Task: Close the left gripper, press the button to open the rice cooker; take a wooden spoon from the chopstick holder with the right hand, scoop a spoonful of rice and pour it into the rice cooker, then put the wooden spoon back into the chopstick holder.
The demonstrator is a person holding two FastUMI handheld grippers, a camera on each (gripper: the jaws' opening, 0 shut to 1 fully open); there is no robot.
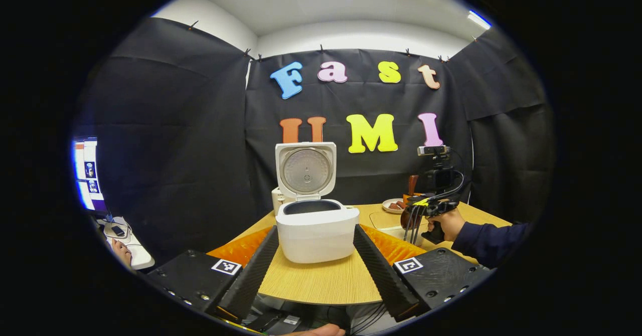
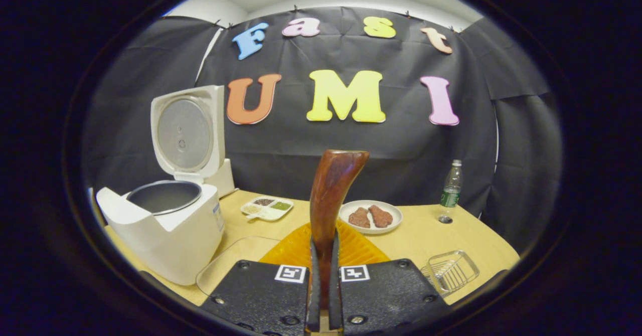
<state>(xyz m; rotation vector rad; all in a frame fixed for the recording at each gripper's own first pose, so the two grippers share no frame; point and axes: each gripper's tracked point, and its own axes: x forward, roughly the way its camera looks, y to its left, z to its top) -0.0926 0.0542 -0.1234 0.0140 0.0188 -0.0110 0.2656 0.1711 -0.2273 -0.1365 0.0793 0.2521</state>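
Right gripper (image 2: 321, 276) pinches the wooden spoon (image 2: 331, 195) upright by its narrow shaft, left gripper (image 1: 315, 256) stands spread before the open rice cooker (image 1: 316, 225); risk judged: spoon may pivot and spill rice onto the tabletop (image 1: 321, 281).

Right gripper (image 2: 323, 276) clamped on upright wooden spoon (image 2: 332, 195), rice cooker (image 2: 165, 225) (lid raised) at left, plate (image 2: 370, 216) on worktop (image 2: 426, 240) behind

Black cloth walls (image 1: 175, 140); wooden table (image 2: 426, 235)
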